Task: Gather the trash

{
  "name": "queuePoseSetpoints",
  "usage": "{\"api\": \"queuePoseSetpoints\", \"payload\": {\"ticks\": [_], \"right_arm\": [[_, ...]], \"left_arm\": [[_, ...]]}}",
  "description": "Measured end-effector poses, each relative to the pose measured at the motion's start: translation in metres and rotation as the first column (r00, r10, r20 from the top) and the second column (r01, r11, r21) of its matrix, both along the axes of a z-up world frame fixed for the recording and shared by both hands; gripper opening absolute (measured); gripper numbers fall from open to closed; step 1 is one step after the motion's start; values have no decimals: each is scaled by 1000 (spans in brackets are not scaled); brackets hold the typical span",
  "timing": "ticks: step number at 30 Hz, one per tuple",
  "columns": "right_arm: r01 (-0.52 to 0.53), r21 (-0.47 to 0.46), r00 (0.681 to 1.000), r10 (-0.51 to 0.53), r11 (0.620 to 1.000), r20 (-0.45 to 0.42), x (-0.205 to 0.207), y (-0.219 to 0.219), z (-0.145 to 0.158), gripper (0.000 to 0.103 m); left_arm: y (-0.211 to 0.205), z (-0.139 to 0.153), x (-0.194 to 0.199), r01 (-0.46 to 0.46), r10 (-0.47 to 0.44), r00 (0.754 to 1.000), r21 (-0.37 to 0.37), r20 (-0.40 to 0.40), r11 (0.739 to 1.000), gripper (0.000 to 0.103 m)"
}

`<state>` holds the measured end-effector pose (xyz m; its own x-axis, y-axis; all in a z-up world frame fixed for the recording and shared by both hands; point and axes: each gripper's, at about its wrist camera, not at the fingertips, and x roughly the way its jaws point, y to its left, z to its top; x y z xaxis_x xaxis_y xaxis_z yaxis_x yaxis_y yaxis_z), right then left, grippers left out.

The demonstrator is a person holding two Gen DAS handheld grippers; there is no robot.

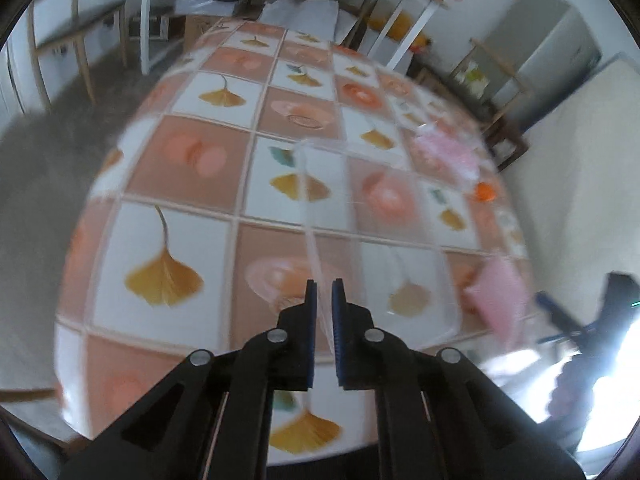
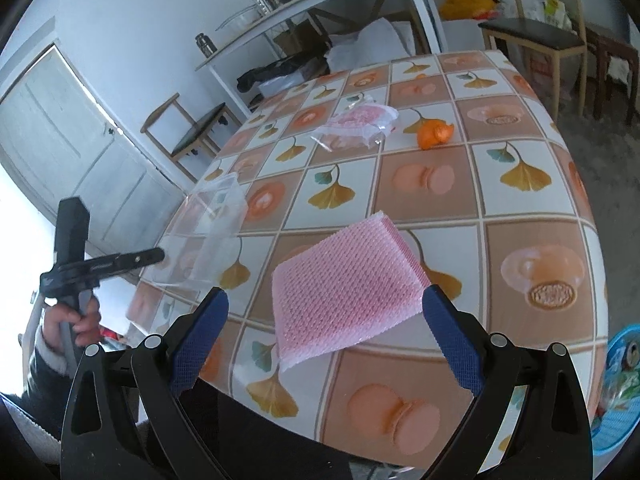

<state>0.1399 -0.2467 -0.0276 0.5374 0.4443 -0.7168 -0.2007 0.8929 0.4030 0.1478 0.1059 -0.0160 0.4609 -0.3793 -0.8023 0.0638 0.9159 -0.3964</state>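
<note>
Trash mostly uncollected: clear plastic box [image 1: 360,216] clamped by left gripper [image 1: 324,312] at bench [image 2: 532,168] edge; right gripper [image 2: 326,320] spread wide over pink bubble wrap [image 2: 344,288]; beyond wrap, orange peel [image 2: 434,133] and crumpled bag [image 2: 360,124] left lying.

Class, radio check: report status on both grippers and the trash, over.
Left gripper shut on clear plastic box at table edge. Right gripper open, pink bubble wrap between its fingers. Crumpled wrapper, orange peel farther back. Nothing blocking.
</note>
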Motion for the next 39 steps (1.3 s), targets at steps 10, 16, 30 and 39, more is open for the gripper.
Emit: {"api": "queuePoseSetpoints", "payload": {"ticks": [10, 16, 30, 39], "right_arm": [[183, 133, 977, -165, 974, -138, -2, -23, -15, 93], [186, 134, 961, -152, 973, -229, 19, -11, -28, 93], [28, -203, 976, -70, 979, -204, 78, 62, -33, 95], [-120, -338, 984, 68, 934, -164, 67, 99, -40, 96]], "left_arm": [[-7, -2, 15, -49, 49, 996, 4, 71, 999, 22], [-15, -19, 23, -47, 43, 996, 42, 79, 998, 16], [-12, -21, 18, -29, 16, 991, 99, 134, 995, 8], [-20, -21, 12, 8, -33, 986, 150, 165, 989, 5]]}}
